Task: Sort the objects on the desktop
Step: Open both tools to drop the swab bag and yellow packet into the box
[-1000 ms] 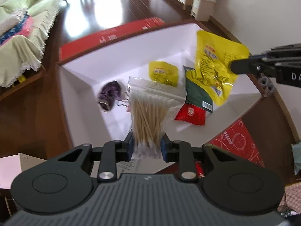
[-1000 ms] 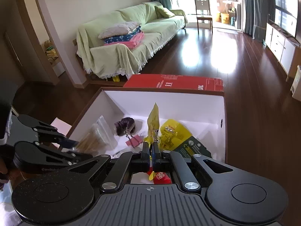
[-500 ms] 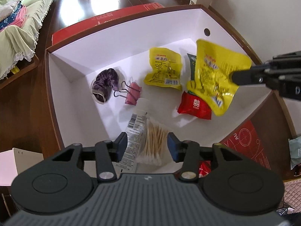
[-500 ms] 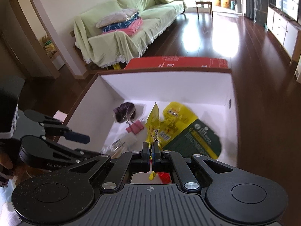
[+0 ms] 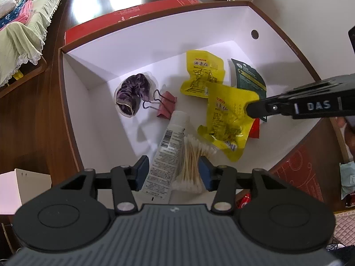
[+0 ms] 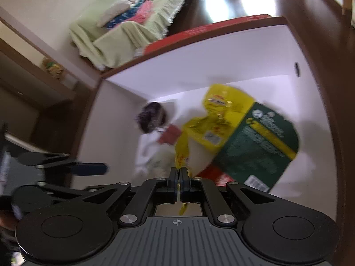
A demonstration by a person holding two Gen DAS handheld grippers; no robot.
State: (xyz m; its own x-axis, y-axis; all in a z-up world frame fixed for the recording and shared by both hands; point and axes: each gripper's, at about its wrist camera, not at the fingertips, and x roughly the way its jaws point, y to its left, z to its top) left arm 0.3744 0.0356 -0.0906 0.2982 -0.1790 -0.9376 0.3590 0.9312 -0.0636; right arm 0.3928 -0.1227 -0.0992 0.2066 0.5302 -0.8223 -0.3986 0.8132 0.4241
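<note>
Btwn the left gripper (image 5: 173, 173)'s matt blue pads: white plastic tube (image 5: 165, 161), smooth, w/ printed label, and a clear plastic bag of wooden cotton swabs (image 5: 193, 157). Ahead: crinkly glossy yellow foil snack pouch (image 5: 228, 122), pinched in the right gripper (image 6: 179, 175)'s matt black fingers. Beyond: velvety purple cloth scrunchie (image 5: 131, 95), pink metal binder clip (image 5: 166, 106) w/ shiny wire handles. Matt white cardboard box (image 5: 155, 35); glossy dark wood floor (image 5: 33, 115).

A: What sits between the left gripper's (image 5: 173, 171) spread jaws?

B: A white tube (image 5: 167, 158) and a cotton swab bag (image 5: 193, 159), lying on the box floor (image 5: 102, 119).

A: And at three o'clock?

B: The right gripper (image 5: 249, 109) pinches a yellow packet (image 5: 226, 124). At twelve o'clock lies a second yellow packet (image 5: 203, 75), with a purple scrunchie (image 5: 132, 96) and pink binder clip (image 5: 166, 106) at eleven.
</note>
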